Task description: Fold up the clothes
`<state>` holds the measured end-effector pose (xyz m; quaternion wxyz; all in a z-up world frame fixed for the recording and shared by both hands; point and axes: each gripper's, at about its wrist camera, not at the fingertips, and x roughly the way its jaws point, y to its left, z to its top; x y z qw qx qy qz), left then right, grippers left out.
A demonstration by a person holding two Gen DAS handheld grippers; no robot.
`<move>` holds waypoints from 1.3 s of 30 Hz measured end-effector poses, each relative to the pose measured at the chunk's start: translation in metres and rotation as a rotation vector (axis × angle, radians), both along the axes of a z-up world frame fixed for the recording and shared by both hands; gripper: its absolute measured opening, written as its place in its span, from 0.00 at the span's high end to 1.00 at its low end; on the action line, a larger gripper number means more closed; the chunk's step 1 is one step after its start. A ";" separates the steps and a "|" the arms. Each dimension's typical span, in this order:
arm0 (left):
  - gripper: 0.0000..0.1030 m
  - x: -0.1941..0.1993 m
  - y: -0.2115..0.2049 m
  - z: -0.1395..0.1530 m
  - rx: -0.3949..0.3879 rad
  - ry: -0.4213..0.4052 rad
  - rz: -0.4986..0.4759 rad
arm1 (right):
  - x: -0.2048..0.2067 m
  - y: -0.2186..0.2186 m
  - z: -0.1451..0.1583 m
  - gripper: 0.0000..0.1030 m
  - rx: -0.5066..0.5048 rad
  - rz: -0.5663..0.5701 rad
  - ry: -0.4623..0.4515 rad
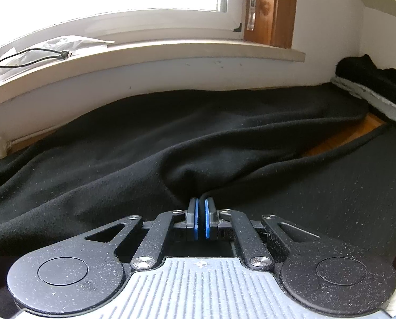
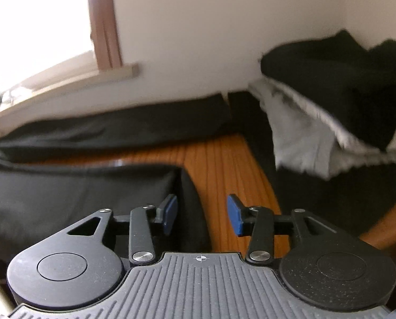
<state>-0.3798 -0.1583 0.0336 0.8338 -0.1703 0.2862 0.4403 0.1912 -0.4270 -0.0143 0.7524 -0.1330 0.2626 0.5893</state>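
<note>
A large black garment [image 1: 171, 138] lies spread and rumpled across the wooden table, with folds running toward my left gripper [image 1: 200, 202]. That gripper is shut on a pinch of the black cloth at its blue pads. In the blurred right wrist view, my right gripper [image 2: 201, 207] stands open with nothing between its fingers. It hovers over the edge of the black garment [image 2: 78, 186], whose corner lies under the left finger, and over bare wood.
The orange wooden table [image 2: 224, 159] shows between the cloth parts. A pile of black and grey clothes [image 2: 330, 93] sits in the far right corner against the wall. A window sill [image 1: 171, 50] with a black cable [image 1: 33, 55] runs behind the table.
</note>
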 end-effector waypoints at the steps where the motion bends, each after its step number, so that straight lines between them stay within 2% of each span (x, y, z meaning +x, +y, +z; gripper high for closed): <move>1: 0.95 0.000 0.000 0.000 -0.001 -0.003 0.001 | -0.001 -0.001 -0.002 0.58 -0.005 0.005 0.008; 4: 0.95 -0.001 0.000 0.000 -0.003 -0.008 0.005 | -0.003 -0.001 -0.008 0.59 -0.015 0.021 0.023; 5: 0.95 -0.002 0.000 0.000 -0.005 -0.008 0.006 | -0.003 0.000 -0.010 0.63 -0.015 0.028 0.023; 6: 0.95 -0.001 0.000 0.001 -0.007 -0.005 0.005 | -0.003 0.001 -0.009 0.86 -0.018 0.037 0.025; 7: 0.95 -0.001 0.001 0.002 -0.009 -0.002 0.003 | -0.002 0.002 -0.008 0.94 -0.023 0.050 0.030; 8: 0.95 -0.001 0.001 0.003 -0.008 -0.002 0.003 | 0.000 0.002 -0.005 0.96 -0.025 0.052 0.027; 12: 0.95 -0.003 -0.003 0.015 0.007 -0.014 -0.005 | 0.010 -0.002 0.020 0.97 -0.006 0.007 -0.051; 16: 0.96 -0.001 -0.003 0.023 0.023 -0.006 -0.004 | 0.026 0.007 0.055 0.97 0.064 -0.051 -0.142; 20: 0.96 0.003 0.007 0.013 -0.001 0.025 0.009 | 0.032 0.055 0.046 0.96 0.026 -0.068 -0.235; 21: 0.96 0.003 0.009 0.010 -0.008 0.021 0.011 | 0.034 0.062 0.041 0.93 0.020 -0.078 -0.233; 25: 0.96 -0.001 0.011 0.005 -0.022 -0.005 0.019 | 0.039 0.057 0.026 0.90 0.038 -0.102 -0.156; 26: 0.96 -0.002 0.011 0.005 -0.021 -0.007 0.020 | 0.039 0.049 0.024 0.85 0.040 -0.103 -0.129; 29: 0.96 -0.004 0.010 0.004 -0.019 -0.009 0.020 | 0.038 0.019 0.016 0.54 0.046 -0.120 -0.051; 30: 0.96 -0.004 0.009 0.003 -0.019 -0.009 0.020 | 0.037 0.012 0.012 0.52 0.045 -0.125 -0.025; 35: 0.96 -0.005 0.007 0.001 -0.014 -0.016 0.020 | 0.038 0.000 -0.012 0.52 0.054 -0.147 0.105; 37: 0.96 -0.004 0.007 0.001 -0.010 -0.018 0.020 | 0.038 0.004 -0.016 0.57 0.063 -0.143 0.131; 38: 0.96 -0.005 0.006 0.000 -0.008 -0.022 0.021 | 0.038 0.007 -0.016 0.62 0.064 -0.142 0.135; 39: 0.96 -0.005 0.006 0.000 -0.008 -0.025 0.021 | 0.037 0.010 -0.016 0.76 0.066 -0.140 0.139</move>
